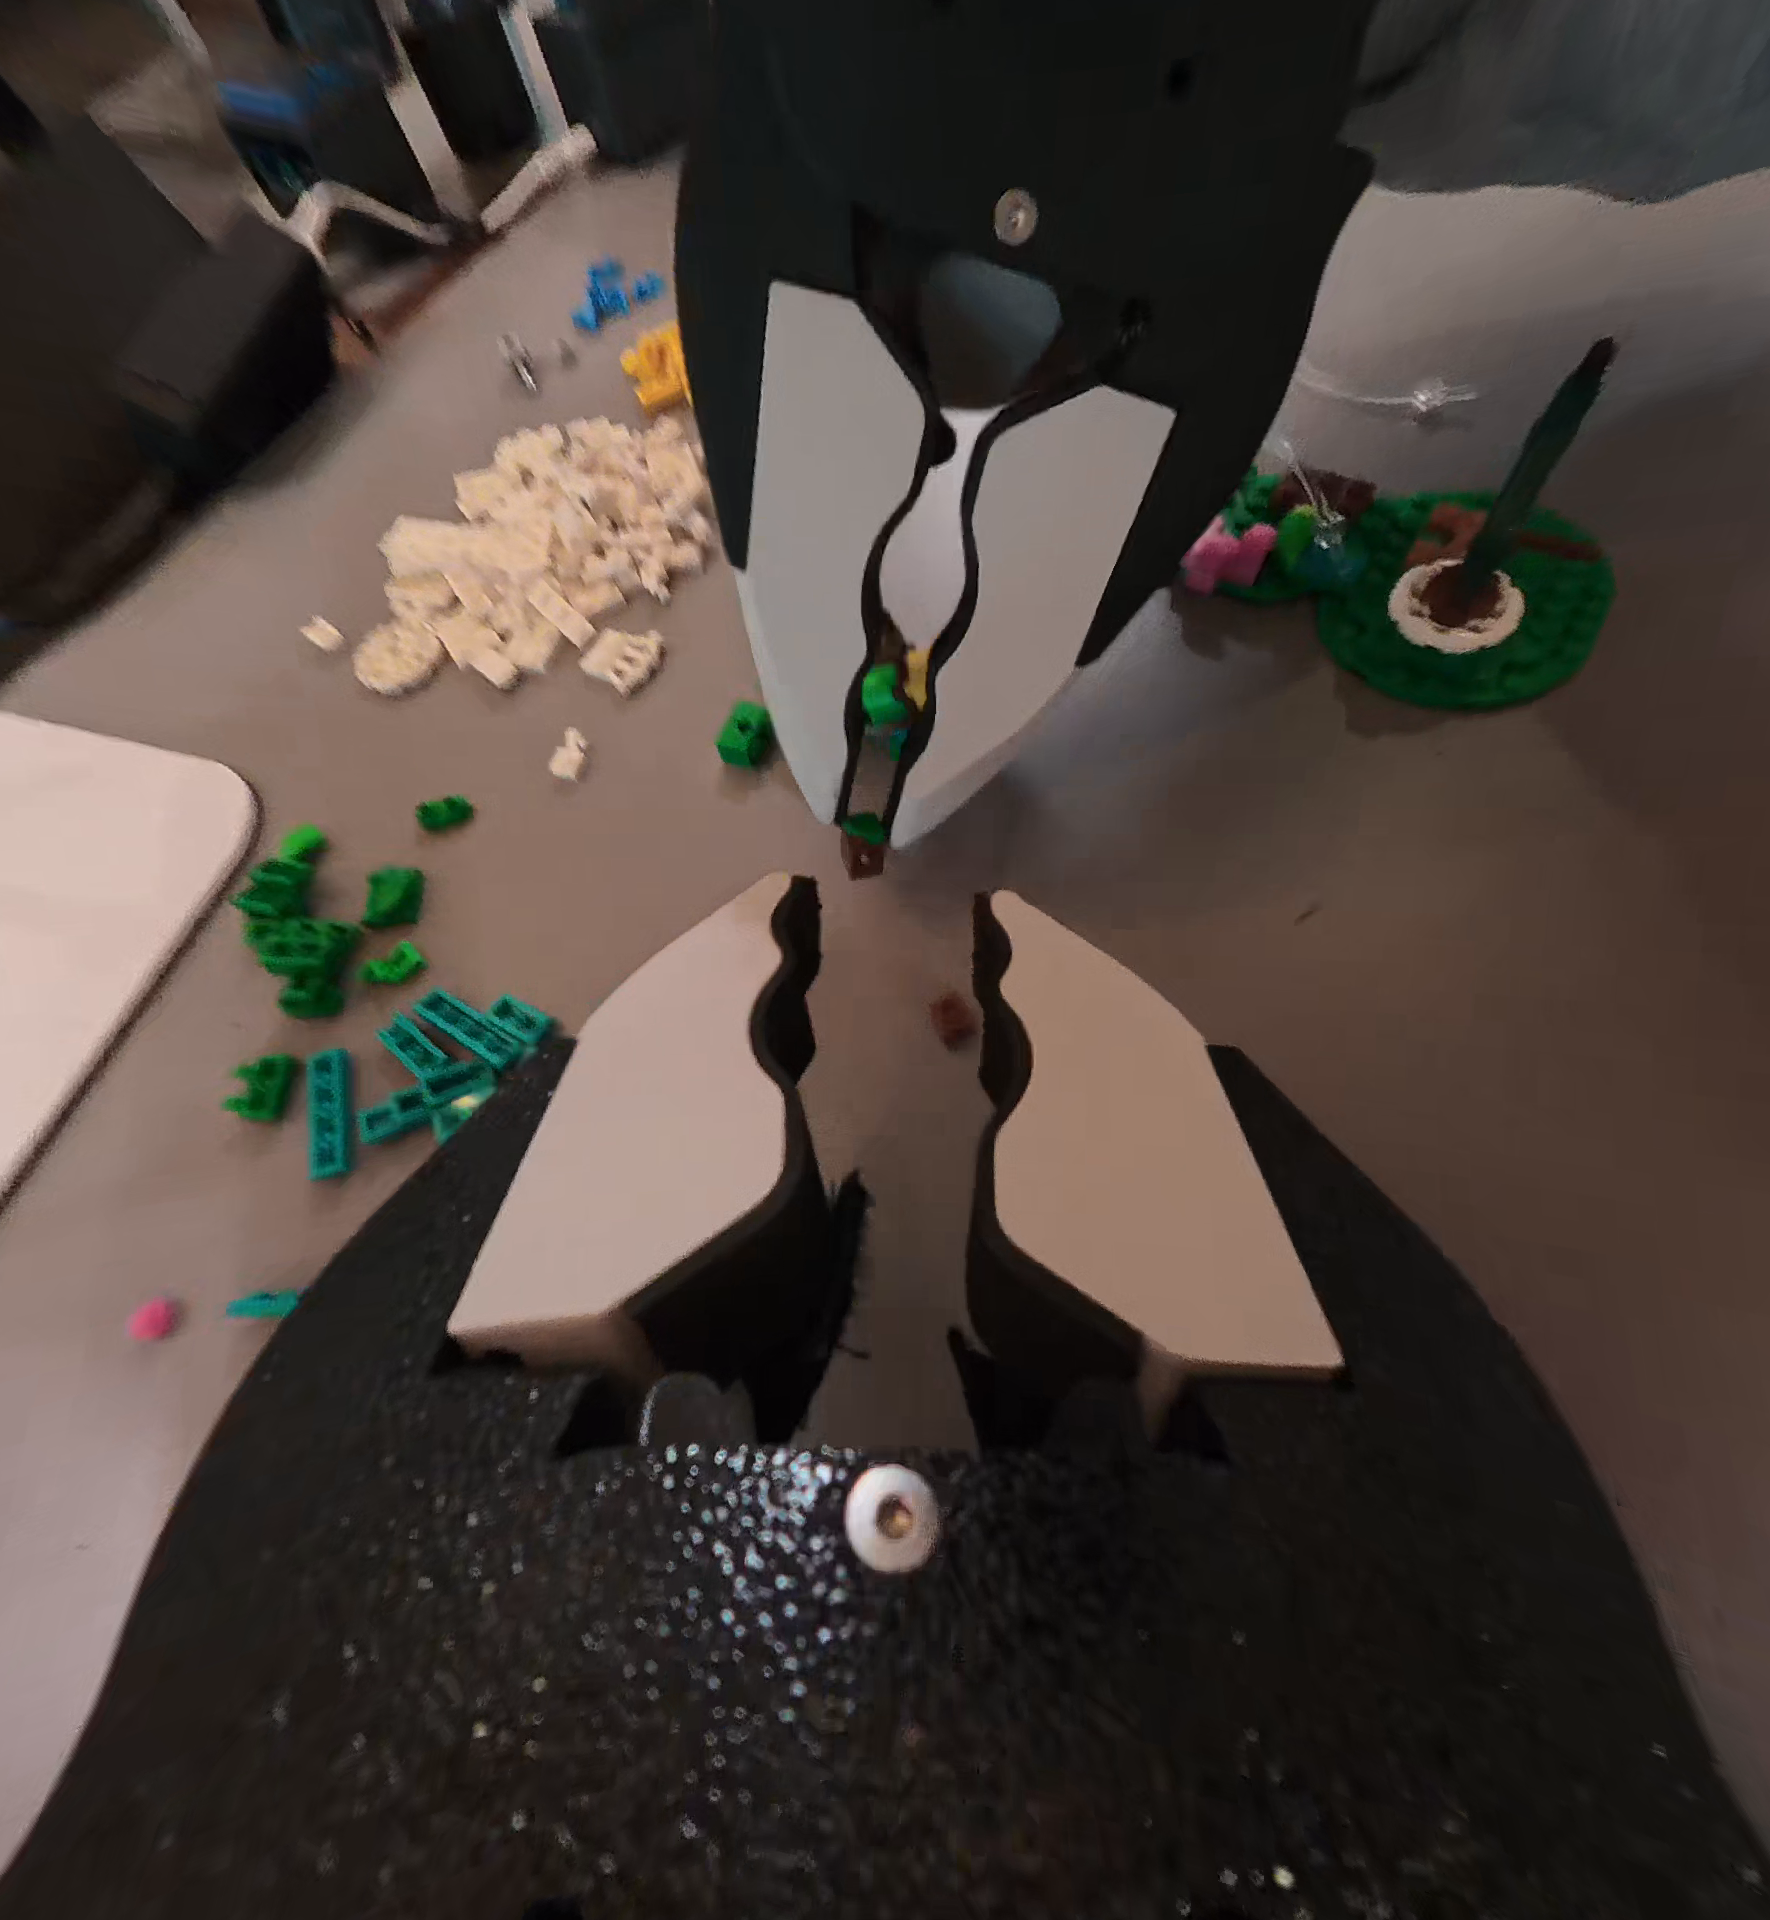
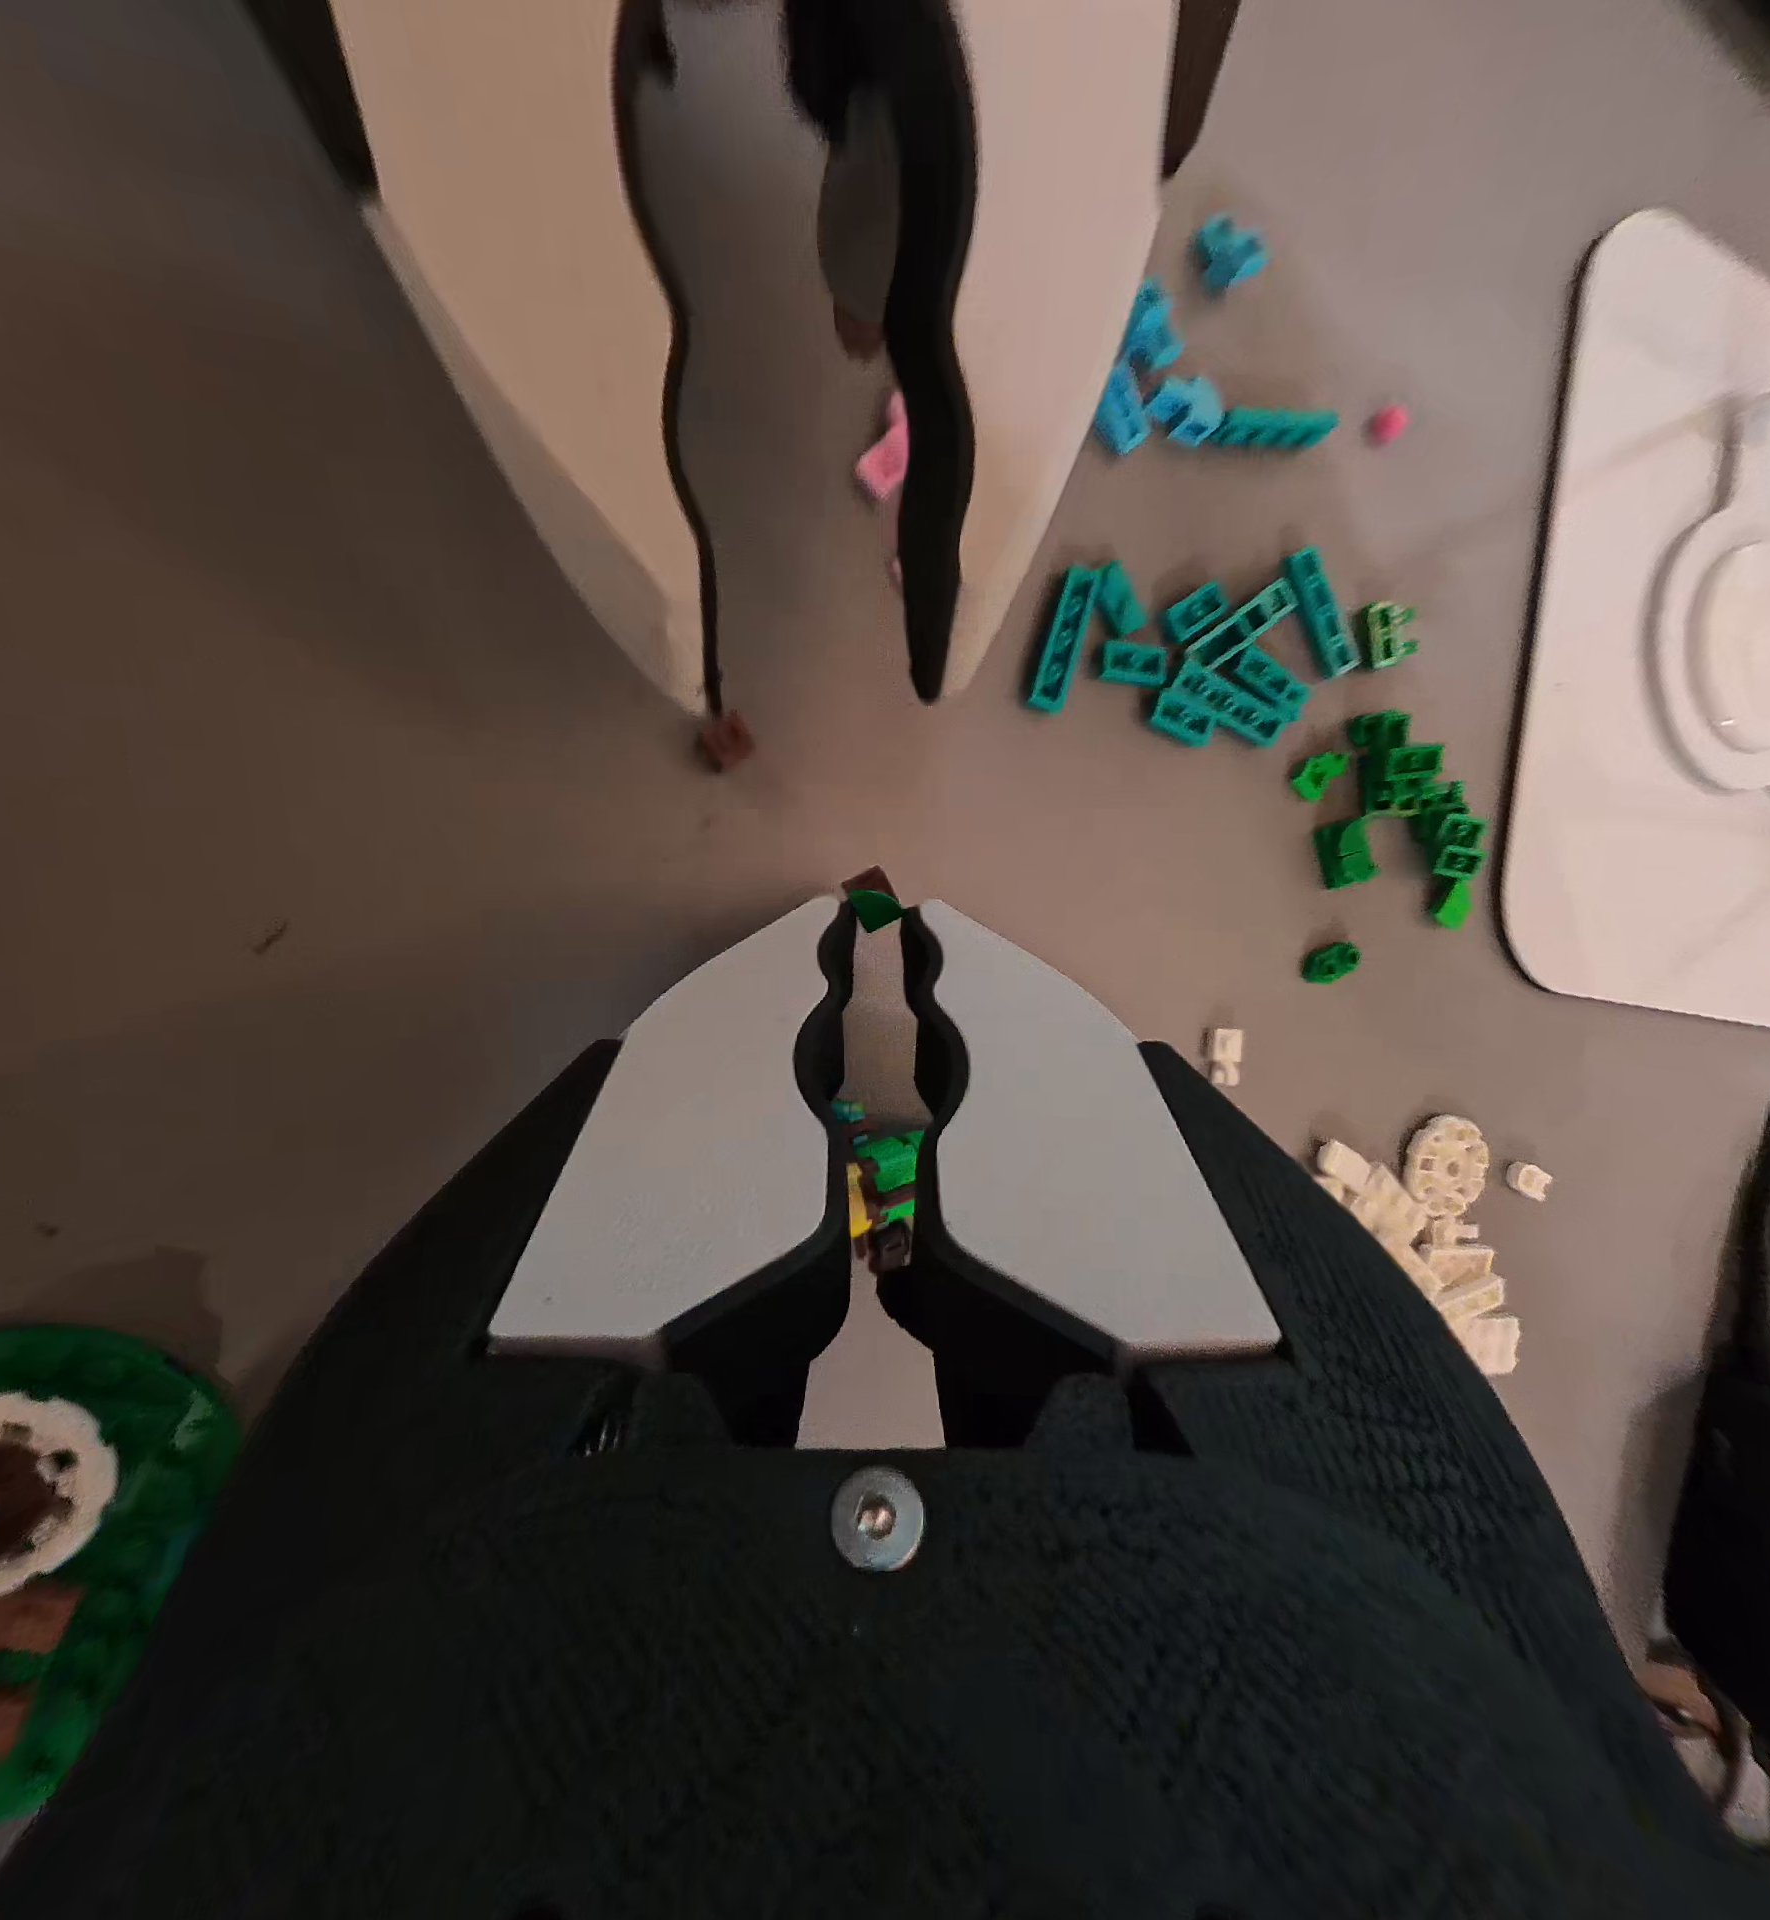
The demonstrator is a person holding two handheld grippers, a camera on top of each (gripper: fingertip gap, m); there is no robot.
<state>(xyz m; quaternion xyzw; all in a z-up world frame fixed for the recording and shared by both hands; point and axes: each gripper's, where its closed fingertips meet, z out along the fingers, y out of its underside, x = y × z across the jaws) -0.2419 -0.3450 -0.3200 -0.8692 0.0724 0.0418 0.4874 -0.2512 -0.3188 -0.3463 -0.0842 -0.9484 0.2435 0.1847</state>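
Brick assembly (image 2: 873, 904), brown and green, sits pinched in the right gripper (image 2: 876, 914), while the left gripper (image 1: 896, 904) gapes wide over a brown stud (image 1: 952, 1016).

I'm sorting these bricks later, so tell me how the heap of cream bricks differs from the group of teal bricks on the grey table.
The heap of cream bricks is far larger and piled up; the group of teal bricks is a small handful lying mostly flat. The cream heap includes a round disc piece, while the teal ones are mainly long narrow bars. Both are loose toy bricks lying on the grey table.
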